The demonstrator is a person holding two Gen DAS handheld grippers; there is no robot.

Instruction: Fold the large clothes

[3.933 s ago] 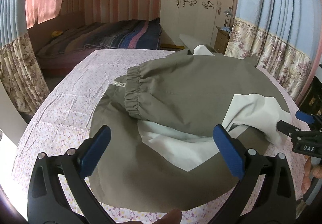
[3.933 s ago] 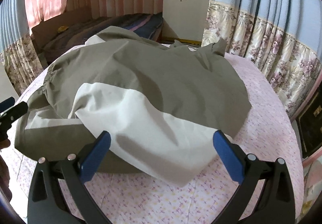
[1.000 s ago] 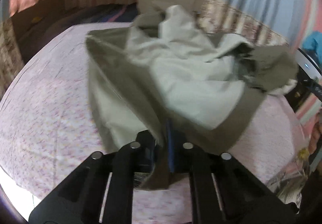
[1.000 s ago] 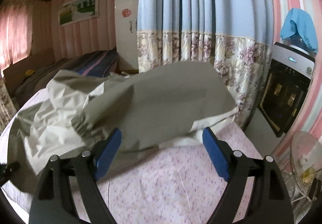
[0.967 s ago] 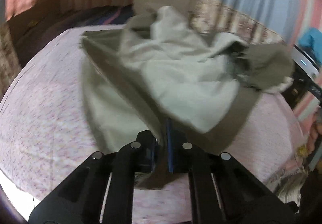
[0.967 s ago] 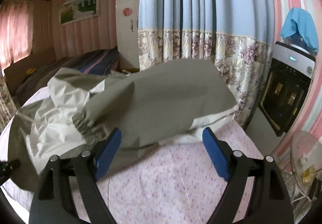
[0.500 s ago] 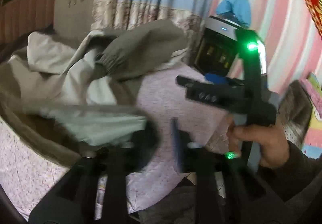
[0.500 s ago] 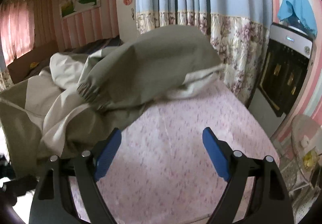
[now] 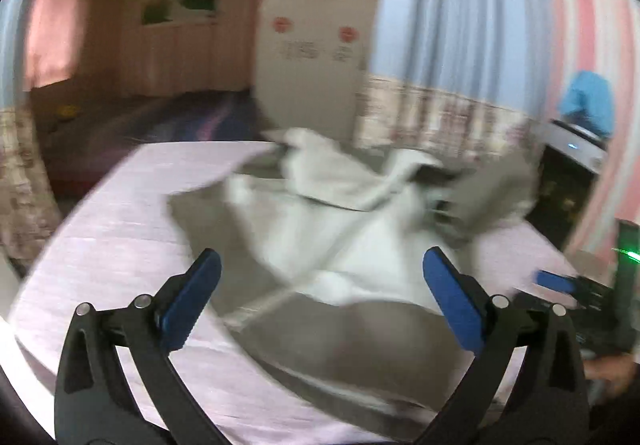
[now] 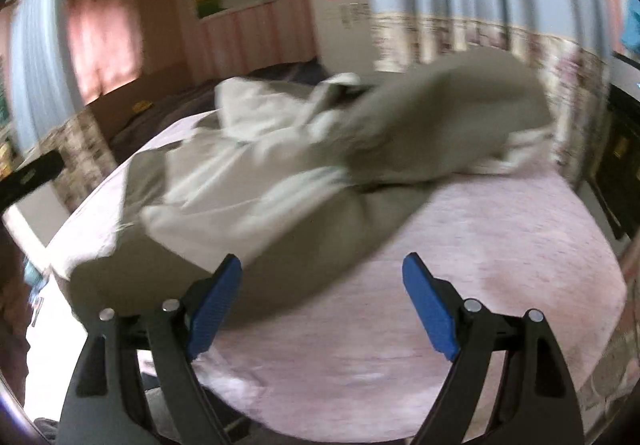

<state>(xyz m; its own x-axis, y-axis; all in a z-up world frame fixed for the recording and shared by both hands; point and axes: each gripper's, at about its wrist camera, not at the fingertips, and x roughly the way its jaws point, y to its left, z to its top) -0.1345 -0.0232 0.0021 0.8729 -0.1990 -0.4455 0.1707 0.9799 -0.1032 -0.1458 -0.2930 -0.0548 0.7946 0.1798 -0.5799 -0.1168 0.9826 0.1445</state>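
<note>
An olive and white jacket (image 9: 352, 245) lies crumpled on the pink floral tablecloth (image 9: 120, 245). Both views are blurred by motion. My left gripper (image 9: 320, 297) is open and empty just above the jacket's near olive hem. My right gripper (image 10: 320, 301) is open and empty over the cloth at the jacket's (image 10: 320, 165) near edge. An olive sleeve (image 10: 448, 125) lies bunched at the far right of the heap. The right gripper's blue tip (image 9: 556, 281) shows at the right edge of the left wrist view.
A bed (image 9: 160, 121) stands beyond the table at the left. A white wardrobe (image 9: 312, 45) and blue curtains (image 9: 460, 25) stand behind. A black appliance (image 9: 568, 173) stands at the far right. Bare tablecloth (image 10: 480, 245) lies right of the jacket.
My left gripper, shut on the jacket's hem a second ago, has opened and let it go. The jacket has dropped back in a heap. The right gripper has swung left.
</note>
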